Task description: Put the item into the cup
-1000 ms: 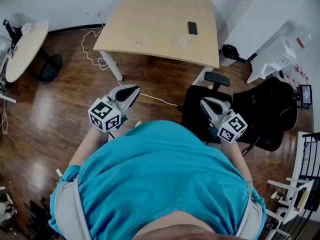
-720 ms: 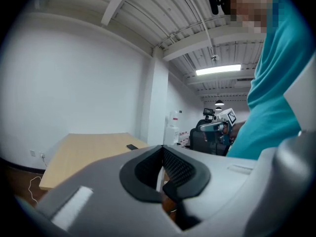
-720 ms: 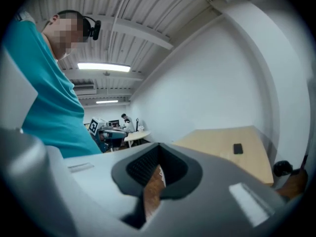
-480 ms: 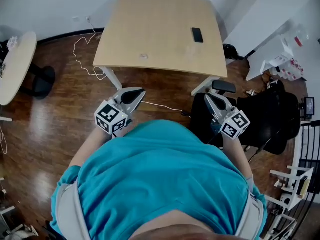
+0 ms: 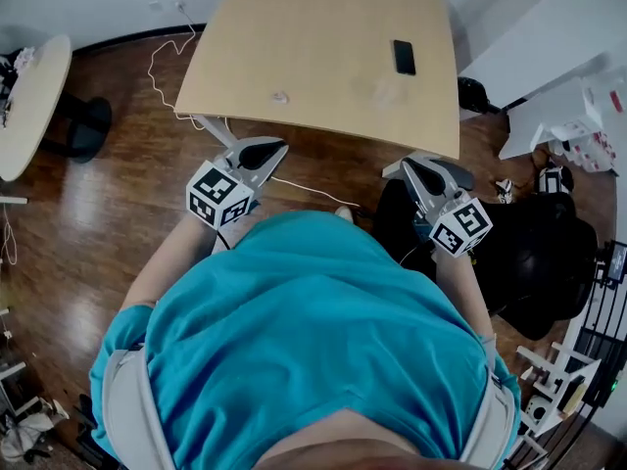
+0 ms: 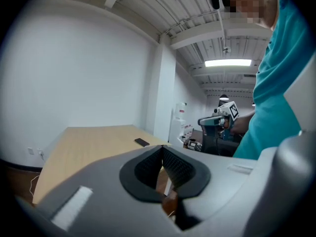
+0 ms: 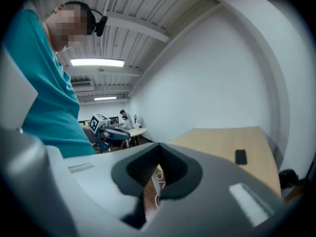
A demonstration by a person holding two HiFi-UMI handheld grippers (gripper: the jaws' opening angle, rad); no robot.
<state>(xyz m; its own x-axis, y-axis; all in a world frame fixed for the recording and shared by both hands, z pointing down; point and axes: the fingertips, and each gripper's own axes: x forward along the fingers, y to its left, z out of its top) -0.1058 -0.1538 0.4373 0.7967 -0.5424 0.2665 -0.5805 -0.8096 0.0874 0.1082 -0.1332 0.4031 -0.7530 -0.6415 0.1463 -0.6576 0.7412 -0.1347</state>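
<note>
The person stood back from the tabletop [image 5: 323, 27], holding both tongs out in the air over the wooden floor [image 5: 88, 233], short of its near edge. The left tongs [image 5: 263, 150] were clenched on nothing: in the left gripper view their pads met at the tip [image 6: 162, 149] with only floor showing below them. The right tongs [image 5: 416, 169] were likewise clenched and empty, the pads together in the right gripper view [image 7: 159, 161].

The item [image 5: 280, 97], small and pale, lay on the tabletop near its front edge, well apart from both tongs. A phone [image 5: 403, 57] lay flat toward the right side of the tabletop. Just left of the phone and nearer the front sat a faint clear shape [image 5: 387, 90]; whether it was the cup could not be told.

A black chair [image 5: 529, 253] stood to the person's right, and a white cable [image 5: 162, 62] trailed over the floor left of the tabletop.
</note>
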